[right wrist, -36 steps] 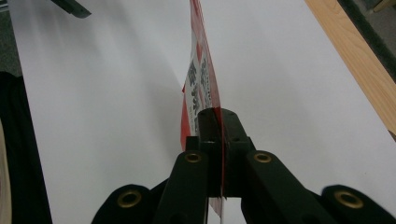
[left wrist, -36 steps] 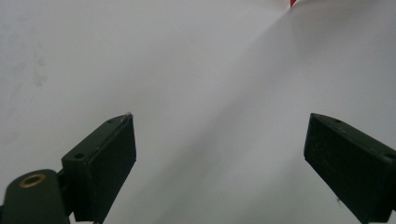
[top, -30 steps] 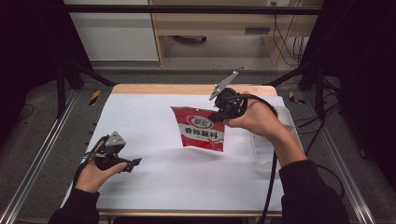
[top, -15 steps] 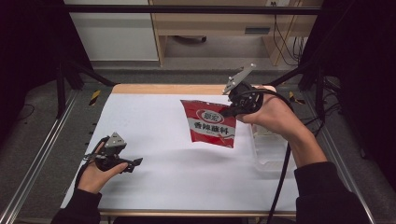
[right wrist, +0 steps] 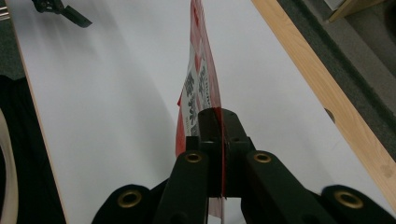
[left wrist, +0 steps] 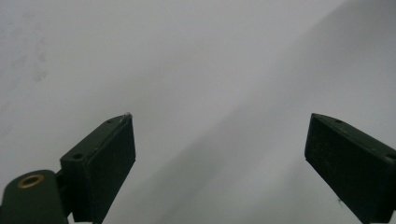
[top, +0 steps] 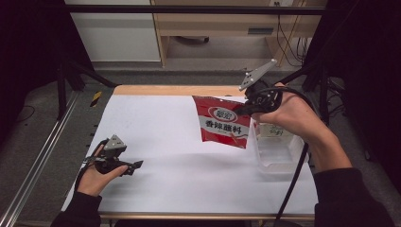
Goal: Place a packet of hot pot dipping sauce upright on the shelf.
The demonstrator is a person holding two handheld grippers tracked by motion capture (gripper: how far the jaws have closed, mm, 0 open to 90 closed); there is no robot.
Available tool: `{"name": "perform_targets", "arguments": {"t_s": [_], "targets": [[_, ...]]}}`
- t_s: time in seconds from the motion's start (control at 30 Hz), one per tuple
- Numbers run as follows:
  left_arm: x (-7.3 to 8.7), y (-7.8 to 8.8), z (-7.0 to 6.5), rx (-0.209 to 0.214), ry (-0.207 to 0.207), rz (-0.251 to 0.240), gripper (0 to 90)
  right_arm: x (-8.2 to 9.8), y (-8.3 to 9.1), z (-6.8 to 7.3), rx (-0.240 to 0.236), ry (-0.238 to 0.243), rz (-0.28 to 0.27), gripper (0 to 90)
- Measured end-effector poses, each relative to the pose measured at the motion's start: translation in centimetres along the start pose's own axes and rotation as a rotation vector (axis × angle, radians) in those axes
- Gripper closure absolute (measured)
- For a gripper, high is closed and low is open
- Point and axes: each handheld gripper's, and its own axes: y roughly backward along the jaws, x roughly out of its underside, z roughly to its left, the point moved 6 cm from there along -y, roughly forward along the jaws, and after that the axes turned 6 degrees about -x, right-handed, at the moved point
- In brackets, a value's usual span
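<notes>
The table [top: 156, 127] carries 1 red snack packet [top: 222, 124], 1 clear plastic box [top: 279, 151] and 2 grippers. Right of centre in the high view, the right gripper [top: 241, 109] pinches the packet's upper right edge — jaws clamped tight on it — so the packet hangs above the white surface beside the box. At lower left, the left gripper [top: 135, 165] rests low, jaws wide apart, nothing between them.

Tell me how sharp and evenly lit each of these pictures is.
High view: bright white table, dark surroundings, red packet readable. Left gripper view: soft grey table with a diagonal shadow. Right gripper view: the right tongs sharp, packet blurring farther off.
</notes>
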Motion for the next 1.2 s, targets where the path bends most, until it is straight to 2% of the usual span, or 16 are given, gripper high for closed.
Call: {"name": "perform_targets", "arguments": {"t_s": [0.53, 0.97, 1.2], "targets": [[0.0, 0.2, 0.3, -0.011, 0.006, -0.004, 8.9, 2.4, 3.8, -0.4, 0.054, -0.021, -0.019, 90.0], [0.2, 0.2, 0.6, -0.013, 0.012, -0.001, 8.9, 5.1, 4.8, -1.9, 0.085, -0.079, -0.01, 90.0], [0.2, 0.2, 0.5, -0.013, 0.011, 0.001, 8.9, 7.4, 5.4, -2.9, 0.1, -0.117, -0.014, 90.0]]}}
